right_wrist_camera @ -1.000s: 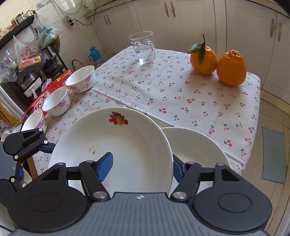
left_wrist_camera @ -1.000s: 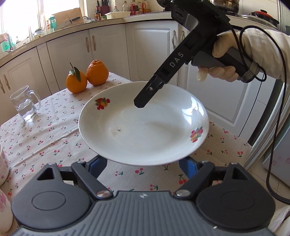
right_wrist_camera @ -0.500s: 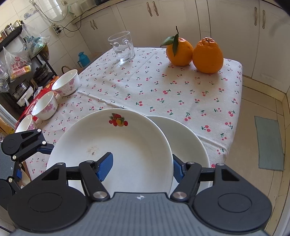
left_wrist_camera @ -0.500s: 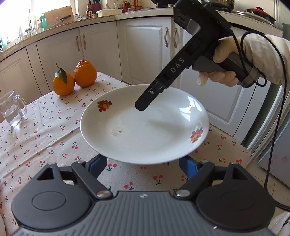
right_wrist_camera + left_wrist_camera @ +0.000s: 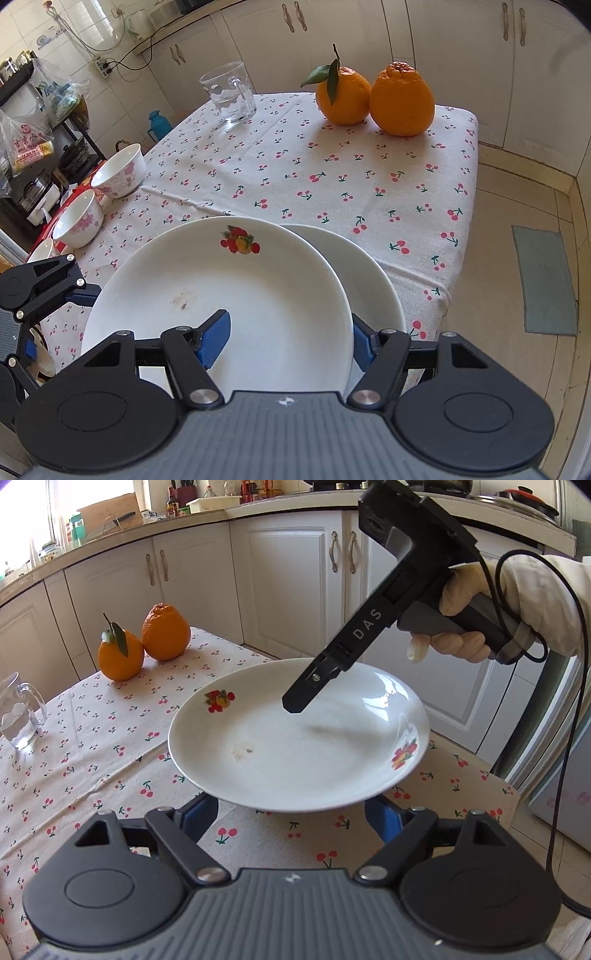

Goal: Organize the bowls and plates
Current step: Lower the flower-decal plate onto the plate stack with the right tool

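A white plate with fruit prints [image 5: 295,738] is held in the air above the cherry tablecloth. My right gripper [image 5: 288,338] grips its rim, one blue finger [image 5: 214,338] above the plate and the other below; its finger shows over the plate in the left wrist view [image 5: 306,698]. My left gripper [image 5: 291,812] is open, its blue fingers low under the plate's near edge. A second white plate [image 5: 369,280] lies on the table under the held one. Three floral bowls [image 5: 118,173] [image 5: 79,219] [image 5: 42,251] stand at the table's left edge.
Two oranges [image 5: 373,96] and a glass mug [image 5: 229,92] stand at the far side of the table [image 5: 332,177]. White kitchen cabinets [image 5: 288,572] lie beyond. A rack with bags [image 5: 33,122] stands left. The table's right edge drops to the floor and a mat [image 5: 546,280].
The right gripper has carried the plate closer over the lower plate; both views have shifted, with the oranges and mug nearer in the right view. Grips unchanged.
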{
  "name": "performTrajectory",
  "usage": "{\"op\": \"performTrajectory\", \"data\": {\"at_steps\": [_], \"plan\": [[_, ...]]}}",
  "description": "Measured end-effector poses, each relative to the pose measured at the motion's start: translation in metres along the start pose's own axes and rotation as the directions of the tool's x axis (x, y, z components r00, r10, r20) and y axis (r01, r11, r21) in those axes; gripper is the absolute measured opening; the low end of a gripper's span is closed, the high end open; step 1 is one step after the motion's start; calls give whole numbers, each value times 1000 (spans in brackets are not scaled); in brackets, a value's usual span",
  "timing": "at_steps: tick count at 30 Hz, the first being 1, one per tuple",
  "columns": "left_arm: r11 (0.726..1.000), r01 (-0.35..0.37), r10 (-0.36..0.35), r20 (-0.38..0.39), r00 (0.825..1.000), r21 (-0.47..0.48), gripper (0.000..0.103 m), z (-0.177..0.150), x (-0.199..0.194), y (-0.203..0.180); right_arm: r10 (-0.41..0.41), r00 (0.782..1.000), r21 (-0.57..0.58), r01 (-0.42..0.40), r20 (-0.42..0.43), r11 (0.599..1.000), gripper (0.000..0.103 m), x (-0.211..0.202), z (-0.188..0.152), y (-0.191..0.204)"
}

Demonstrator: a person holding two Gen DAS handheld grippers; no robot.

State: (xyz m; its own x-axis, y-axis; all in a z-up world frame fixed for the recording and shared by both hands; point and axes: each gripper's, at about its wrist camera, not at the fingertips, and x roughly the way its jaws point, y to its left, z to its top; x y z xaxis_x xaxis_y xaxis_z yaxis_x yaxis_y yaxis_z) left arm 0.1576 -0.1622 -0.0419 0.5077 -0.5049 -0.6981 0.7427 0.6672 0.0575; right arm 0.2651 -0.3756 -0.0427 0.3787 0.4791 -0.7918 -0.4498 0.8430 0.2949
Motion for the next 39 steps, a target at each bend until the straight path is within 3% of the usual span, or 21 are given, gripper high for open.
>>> {"op": "performTrajectory", "data": {"at_steps": [39], "plan": [[999, 50, -50, 17, 999, -11, 87, -4, 9, 10, -82, 997, 50, 81, 15, 995, 73, -35, -25, 3]]}}
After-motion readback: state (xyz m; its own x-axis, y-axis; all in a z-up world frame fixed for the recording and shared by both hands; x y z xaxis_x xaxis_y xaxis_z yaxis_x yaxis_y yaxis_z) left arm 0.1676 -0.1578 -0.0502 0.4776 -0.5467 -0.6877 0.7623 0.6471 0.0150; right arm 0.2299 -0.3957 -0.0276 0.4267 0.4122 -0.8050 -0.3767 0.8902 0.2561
